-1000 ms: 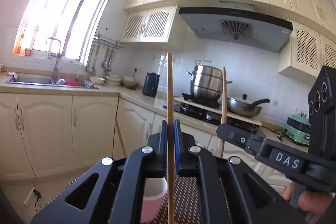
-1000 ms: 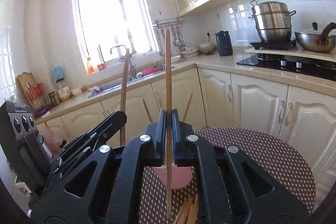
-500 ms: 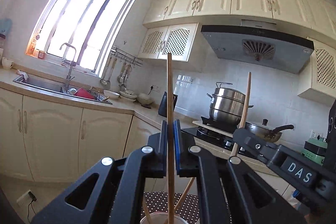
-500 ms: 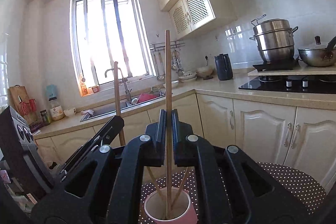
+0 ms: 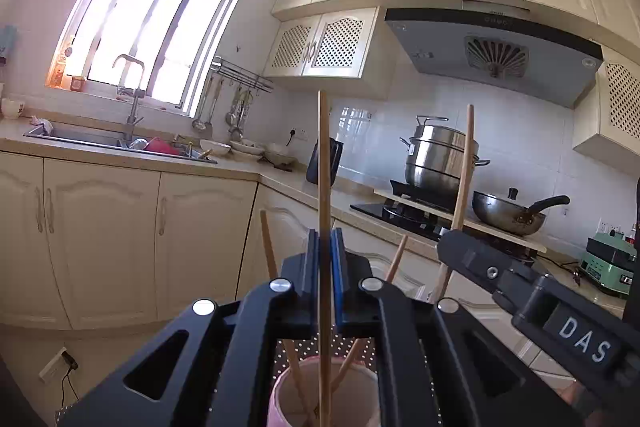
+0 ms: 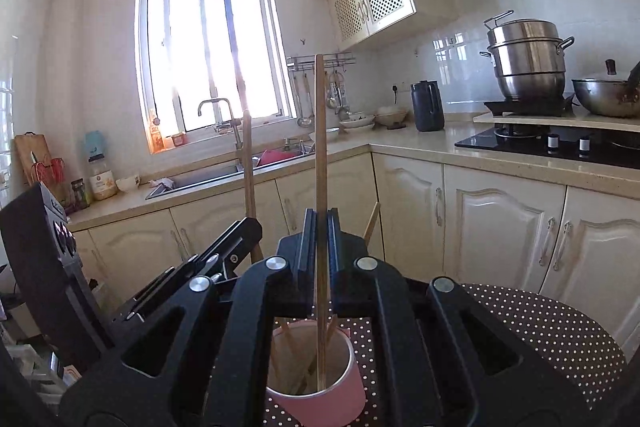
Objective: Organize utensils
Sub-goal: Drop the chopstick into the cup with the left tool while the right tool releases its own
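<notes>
My left gripper is shut on a wooden chopstick, held upright with its lower end inside a pink cup. My right gripper is shut on another upright chopstick, its lower end inside the same pink cup. Other chopsticks lean in the cup. The right gripper also shows in the left wrist view with its chopstick. The left gripper shows in the right wrist view with its chopstick.
The cup stands on a round table with a brown dotted cloth. Cream kitchen cabinets run behind, with a sink, a kettle, steel pots on a stove and a wok.
Both grippers have tilted and come down toward the cup. The lower ends of both chopsticks now sit inside the pink cup, which shows larger beneath the jaws.
</notes>
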`<action>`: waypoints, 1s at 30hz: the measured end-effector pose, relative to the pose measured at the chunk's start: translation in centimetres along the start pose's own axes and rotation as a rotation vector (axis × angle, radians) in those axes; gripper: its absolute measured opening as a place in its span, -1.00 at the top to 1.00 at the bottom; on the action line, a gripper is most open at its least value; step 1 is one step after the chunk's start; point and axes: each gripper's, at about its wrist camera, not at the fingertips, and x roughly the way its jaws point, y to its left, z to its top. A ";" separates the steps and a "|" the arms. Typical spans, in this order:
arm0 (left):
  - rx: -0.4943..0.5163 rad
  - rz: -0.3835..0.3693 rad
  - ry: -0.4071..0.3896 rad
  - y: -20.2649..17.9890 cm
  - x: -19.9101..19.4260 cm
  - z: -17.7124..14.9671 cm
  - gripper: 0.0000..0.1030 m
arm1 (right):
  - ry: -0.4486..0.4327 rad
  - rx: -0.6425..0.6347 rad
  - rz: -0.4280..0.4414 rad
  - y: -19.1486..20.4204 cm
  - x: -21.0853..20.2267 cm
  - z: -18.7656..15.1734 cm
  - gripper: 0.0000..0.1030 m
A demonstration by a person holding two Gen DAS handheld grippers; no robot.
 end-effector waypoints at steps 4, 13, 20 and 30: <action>0.006 -0.003 0.024 0.2 -0.7 -0.6 0.88 | 0.026 -0.003 -0.013 -0.1 -0.3 -1.0 0.88; 0.016 -0.011 0.067 -0.2 -2.6 -0.7 0.42 | 0.100 0.018 -0.039 -0.1 -1.2 -2.1 0.83; 0.008 0.003 0.075 0.0 -5.2 -0.2 0.22 | 0.087 0.050 -0.083 -0.9 -3.9 -1.9 0.09; 0.076 0.010 0.160 -2.1 -8.0 -0.3 -0.10 | 0.127 0.057 -0.114 -1.2 -7.8 -2.2 0.09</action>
